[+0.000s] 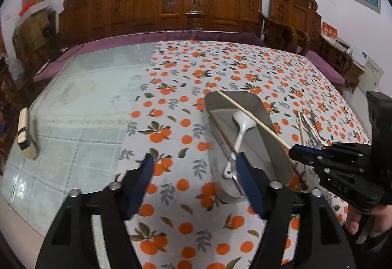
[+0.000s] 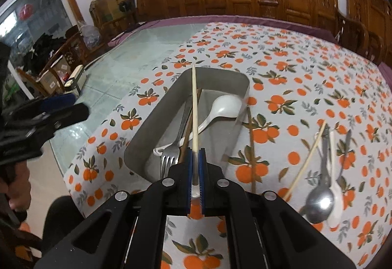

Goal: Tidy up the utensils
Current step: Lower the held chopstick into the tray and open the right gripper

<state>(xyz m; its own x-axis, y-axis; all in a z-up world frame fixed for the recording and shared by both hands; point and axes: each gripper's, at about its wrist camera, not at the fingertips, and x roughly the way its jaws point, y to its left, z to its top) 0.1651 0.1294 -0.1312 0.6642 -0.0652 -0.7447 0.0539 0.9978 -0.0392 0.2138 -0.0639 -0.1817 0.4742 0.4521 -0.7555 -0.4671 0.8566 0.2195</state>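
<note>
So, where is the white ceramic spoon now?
In the right wrist view, the white ceramic spoon lies inside the metal tray, its bowl near the far right wall, right of the pale chopstick held by the right gripper.

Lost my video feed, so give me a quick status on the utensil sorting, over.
Left tool open, empty. Right tool shut on pale chopstick over metal tray. Tray holds white spoon, fork. Nothing blocking.

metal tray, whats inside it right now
Inside the metal tray: a white spoon, a metal fork and a dark brown chopstick. The right claw holds a pale chopstick above them, hiding the tray's near end.
</note>
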